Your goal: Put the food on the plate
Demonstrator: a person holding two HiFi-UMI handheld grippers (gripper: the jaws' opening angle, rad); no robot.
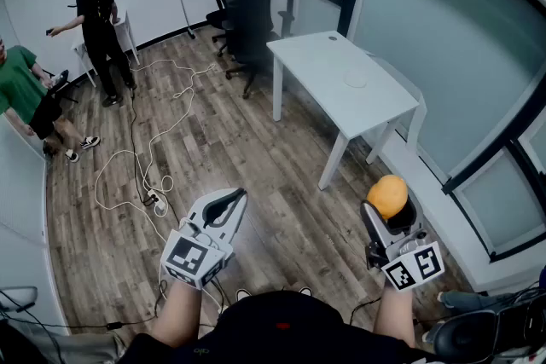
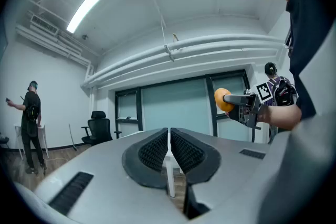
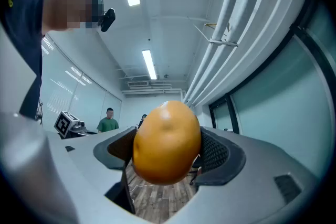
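In my right gripper, the orange fruit sits clamped between both pads, jaws spread wide around it; my left gripper's jaws are pressed together.

The left gripper and right gripper are pale grey with black ribbed jaws. Behind the jaws, each carries a black-and-white marker cube.

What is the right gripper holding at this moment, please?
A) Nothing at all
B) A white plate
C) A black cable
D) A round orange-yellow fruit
D: in the right gripper view the round orange-yellow fruit sits clamped between the pads of the right gripper, and the head view shows it raised at that gripper's tip.
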